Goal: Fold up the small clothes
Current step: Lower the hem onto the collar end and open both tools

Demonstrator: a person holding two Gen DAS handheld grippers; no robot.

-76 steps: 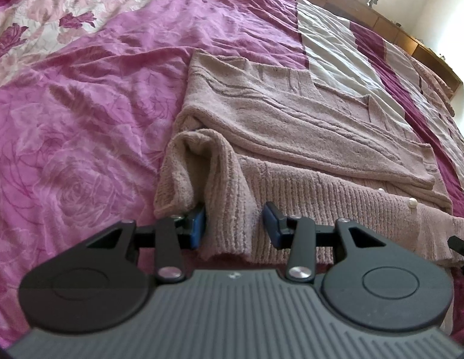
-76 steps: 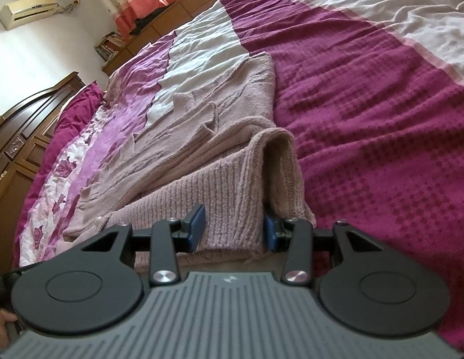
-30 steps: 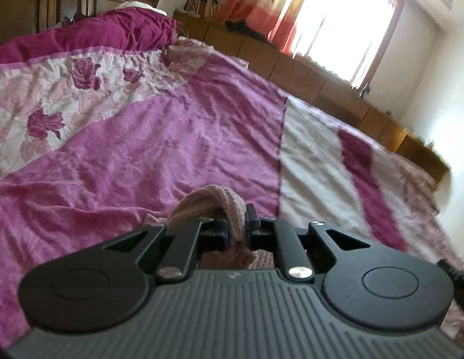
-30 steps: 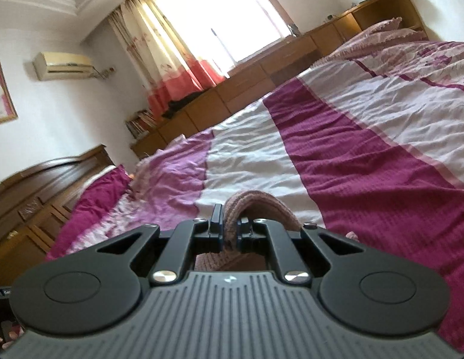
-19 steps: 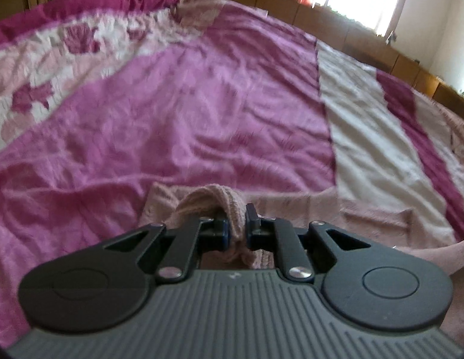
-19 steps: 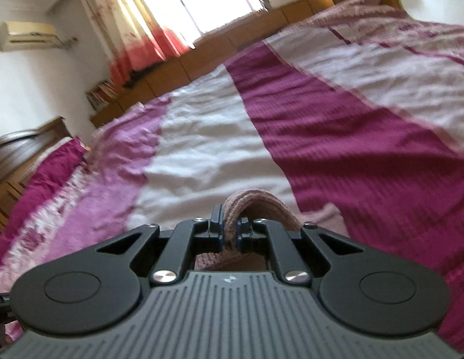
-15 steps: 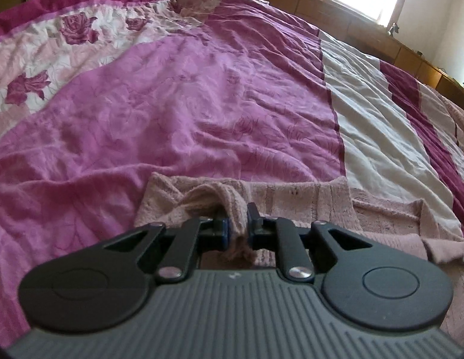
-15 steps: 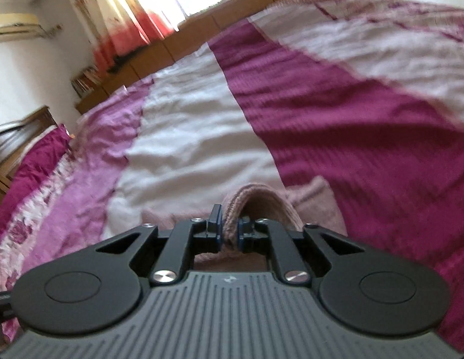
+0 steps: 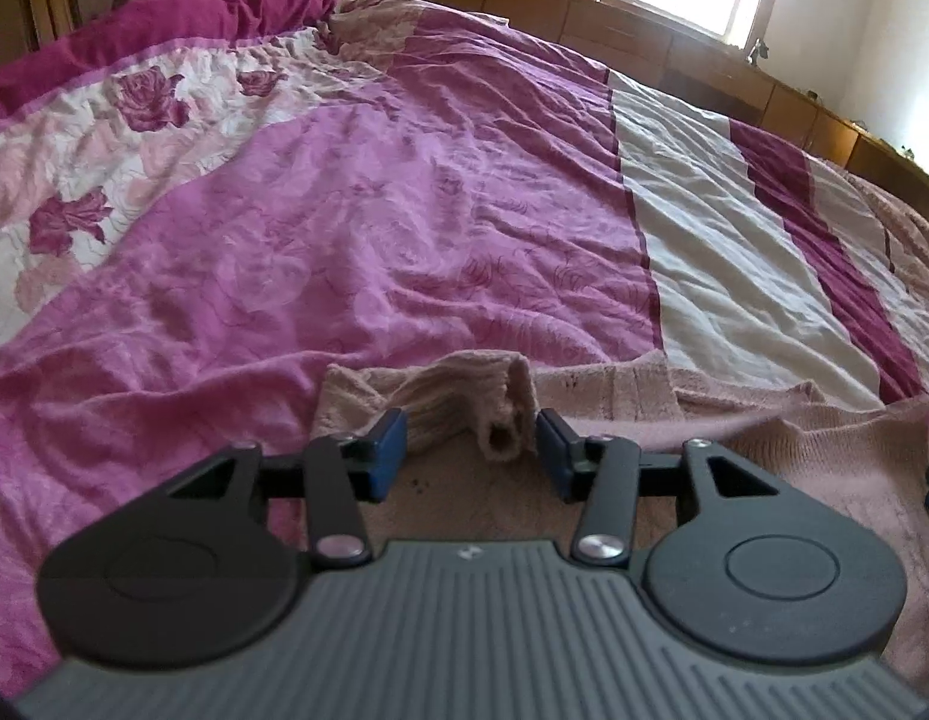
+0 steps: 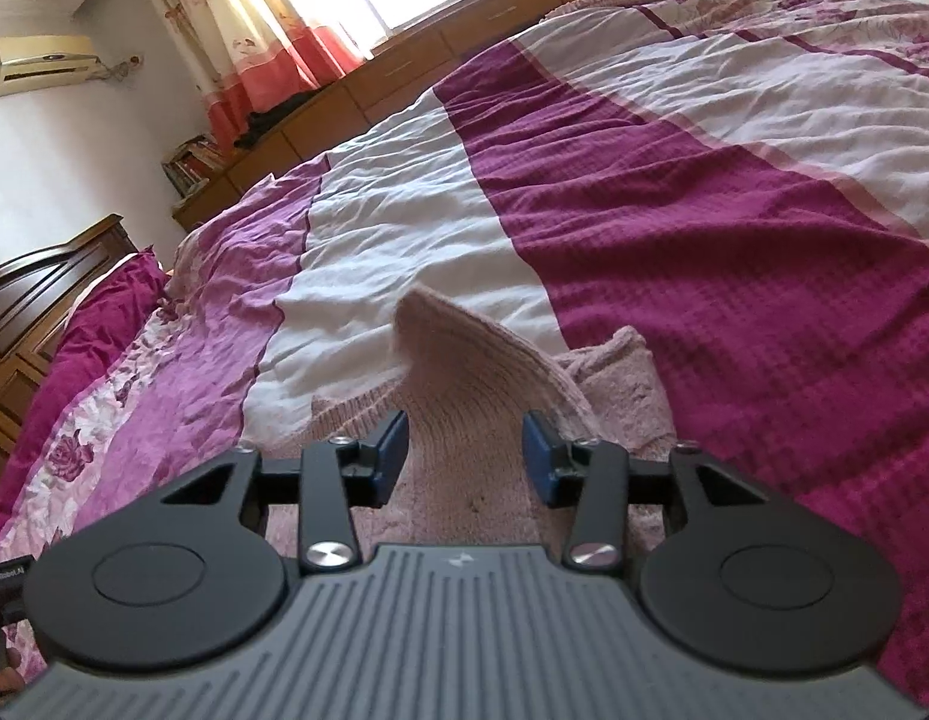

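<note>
The pale pink knitted cardigan [image 9: 734, 450] lies on the bed's magenta, white and rose-print patchwork quilt [image 9: 404, 228], spread across the lower centre and out toward 3 o'clock in the left wrist view, where its far edge sits over the border between the magenta panel and the white stripe. The left gripper [image 9: 469, 450] has its jaws opening; its blue pads [image 9: 387, 450] stand apart, and a ribbed, rolled hem fold of the cardigan stands loosely between them, closer to the pad at the 3 o'clock side, with no pad seen pressing on it. In the right wrist view the same cardigan [image 10: 464, 396] rises as a peaked fold between the fingers of the right gripper [image 10: 463, 456], whose jaws are likewise opening; the knit fills most of the gap, and whether it brushes the blue pads [image 10: 539, 459] cannot be told, though no grip is evident. A second, fuzzier layer of the garment lies just beside that peak toward 2 o'clock, resting on the dark magenta waffle panel of the quilt. Beyond the bed, wooden cabinets [image 10: 404, 78] run beneath a bright window with red and cream curtains [image 10: 254, 36] toward 11 o'clock, and a wall air conditioner [image 10: 38, 63] is mounted at 10 o'clock. A dark wooden headboard [image 10: 38, 294] appears at 9 o'clock.
</note>
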